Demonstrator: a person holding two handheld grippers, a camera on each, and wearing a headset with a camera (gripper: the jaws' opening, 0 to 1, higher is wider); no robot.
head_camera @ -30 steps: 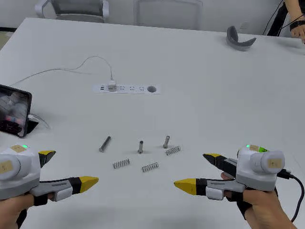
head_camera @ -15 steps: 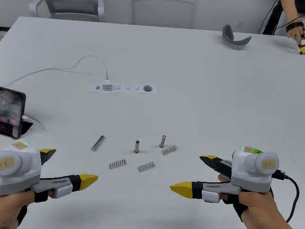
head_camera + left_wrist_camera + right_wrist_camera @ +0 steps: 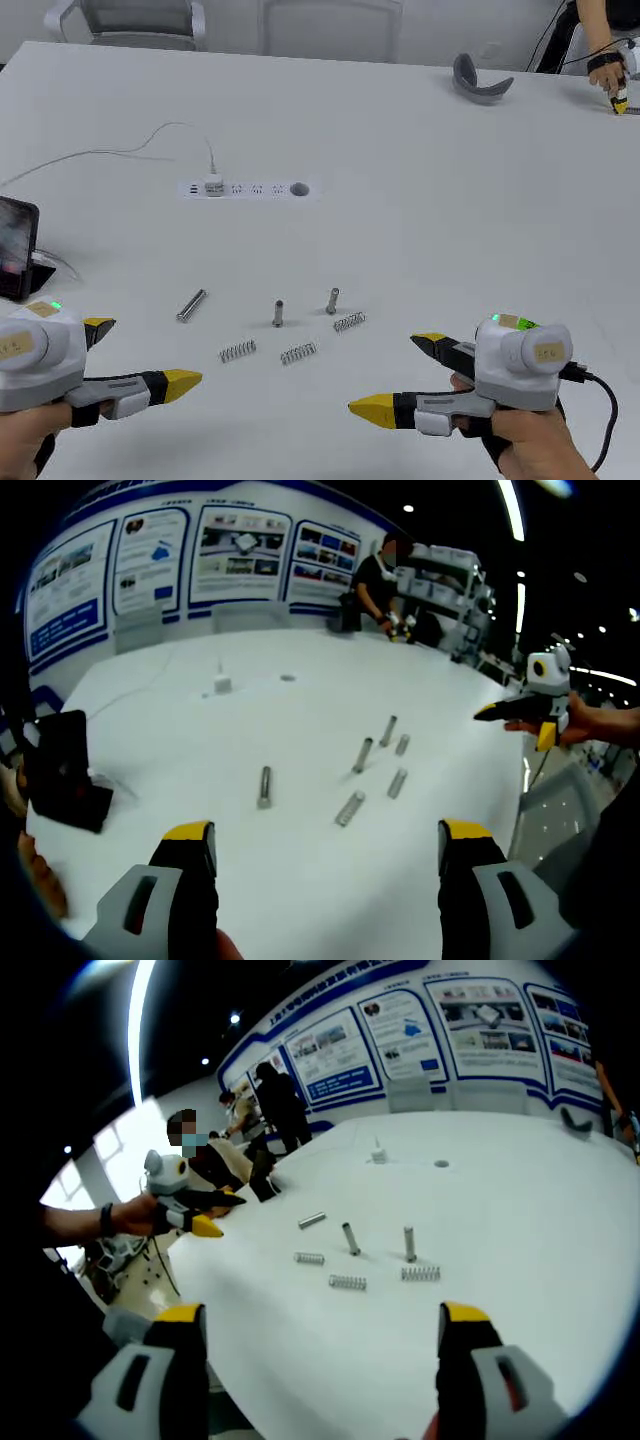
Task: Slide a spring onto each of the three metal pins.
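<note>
While both tools hover low over the near edge of the white table (image 3: 420, 200), the left gripper (image 3: 145, 352) has its yellow-tipped jaws spread wide with nothing between them. The right gripper (image 3: 395, 374) is also agape and empty. The task parts sit between and ahead of them, mid-table. The left pin (image 3: 191, 305) lies flat, angled. The middle pin (image 3: 278, 313) and right pin (image 3: 332, 301) stand upright. All three pins are bare. The left spring (image 3: 237, 351) and middle spring (image 3: 298, 353) lie loose in front of the pins, apart from them. The right spring (image 3: 349, 321) lies just beside the right pin's base; contact cannot be told. Farther back are a white power strip (image 3: 245, 188) with one plug and cable, a dark tablet (image 3: 15, 250) at the left edge and a grey curved piece (image 3: 478, 80) at the far side.
</note>
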